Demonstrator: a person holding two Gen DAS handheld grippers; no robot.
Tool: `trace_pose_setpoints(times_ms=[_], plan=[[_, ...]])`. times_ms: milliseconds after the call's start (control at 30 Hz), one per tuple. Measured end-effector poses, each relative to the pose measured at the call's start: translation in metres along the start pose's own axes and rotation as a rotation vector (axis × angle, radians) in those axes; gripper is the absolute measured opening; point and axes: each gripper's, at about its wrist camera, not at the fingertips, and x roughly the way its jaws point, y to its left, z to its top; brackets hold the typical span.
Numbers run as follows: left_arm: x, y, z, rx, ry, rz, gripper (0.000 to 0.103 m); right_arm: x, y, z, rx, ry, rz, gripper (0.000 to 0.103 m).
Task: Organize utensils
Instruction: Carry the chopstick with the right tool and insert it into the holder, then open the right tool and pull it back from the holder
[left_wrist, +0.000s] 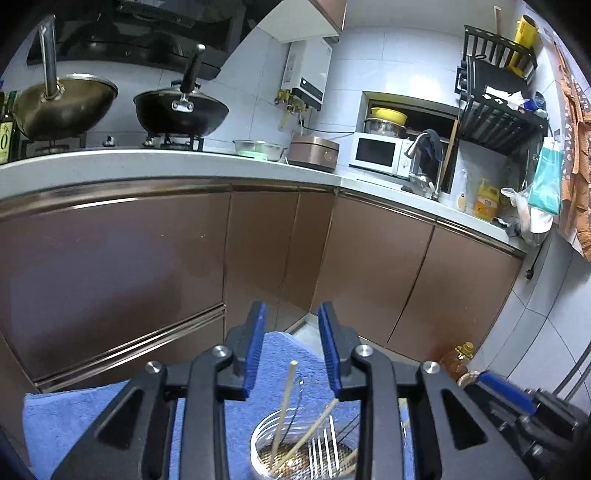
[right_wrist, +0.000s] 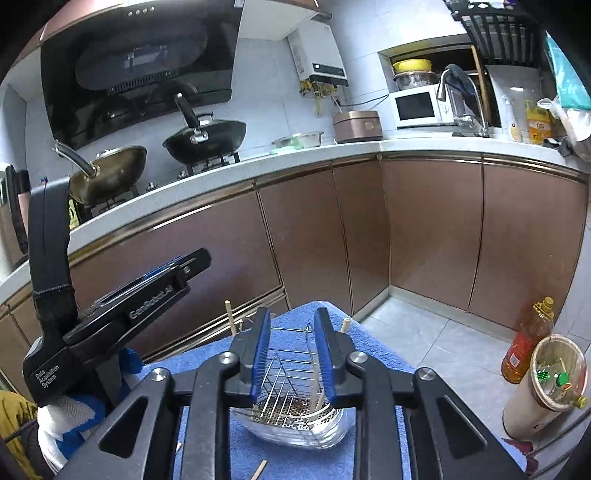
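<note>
Right wrist view: wire rack (right_wrist: 291, 373) holds chopsticks (right_wrist: 317, 387); both tools open, empty.

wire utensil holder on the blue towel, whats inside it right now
Inside the wire utensil holder: wooden chopsticks leaning upright and a metal fork, over a perforated base. Gripper bodies cover the holder's sides, so anything there is hidden.

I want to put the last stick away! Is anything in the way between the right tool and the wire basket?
Nothing visible blocks it. The right tool hangs open just above the metal wire utensil basket on the blue towel, with only air between them. Wooden chopsticks already stand inside. The left tool sits off to the side.
</note>
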Motion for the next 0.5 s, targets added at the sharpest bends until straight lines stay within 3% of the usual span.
trace_pose_setpoints(times_ms=[367,500], plan=[[-0.094,0.014,0.011,0.062,-0.009,-0.014,0.046,-0.077,0.022,-0.001,-0.041,-0.051,-0.021,0.036],[-0.132,0.023,0.004,0.132,-0.026,0.011,0.058,-0.104,0.027,-0.009,-0.053,-0.065,-0.037,0.049]])
